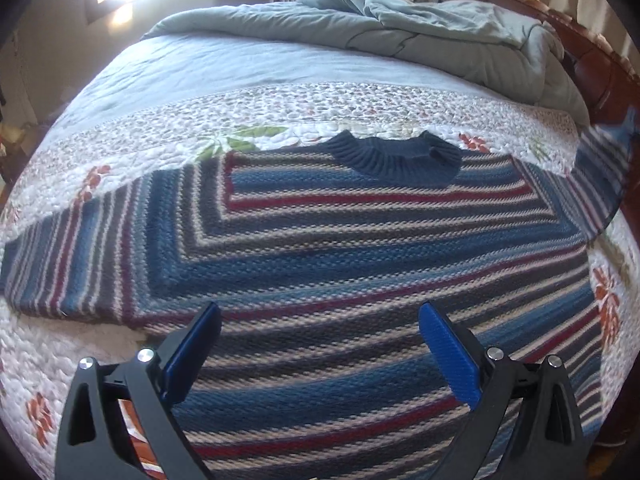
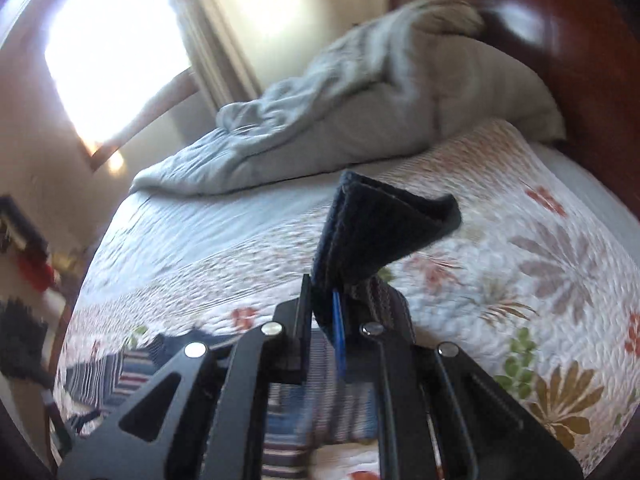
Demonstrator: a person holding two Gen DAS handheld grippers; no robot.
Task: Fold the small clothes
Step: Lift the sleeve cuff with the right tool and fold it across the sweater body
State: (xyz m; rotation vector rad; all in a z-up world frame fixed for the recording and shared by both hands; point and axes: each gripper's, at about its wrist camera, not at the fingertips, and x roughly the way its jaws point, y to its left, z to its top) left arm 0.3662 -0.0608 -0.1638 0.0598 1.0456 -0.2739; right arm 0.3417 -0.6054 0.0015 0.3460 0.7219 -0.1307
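A striped knit sweater point(image 1: 360, 248) in blue, red and cream lies flat on the floral quilt, its navy ribbed collar point(image 1: 396, 156) toward the far side. My left gripper point(image 1: 320, 320) hovers open just above the sweater's lower body, nothing between its blue pads point(image 1: 448, 348). The sweater's right sleeve point(image 1: 600, 168) is lifted off the bed at the right edge. In the right wrist view my right gripper point(image 2: 322, 300) is shut on that sleeve's navy cuff point(image 2: 376, 224), which sticks up past the fingertips, raised above the quilt.
A crumpled grey duvet point(image 1: 360, 28) is heaped at the far side of the bed, against a dark wooden headboard point(image 1: 600, 64). The floral quilt point(image 2: 520, 280) covers the near half of the bed. A bright window point(image 2: 112, 52) lies beyond.
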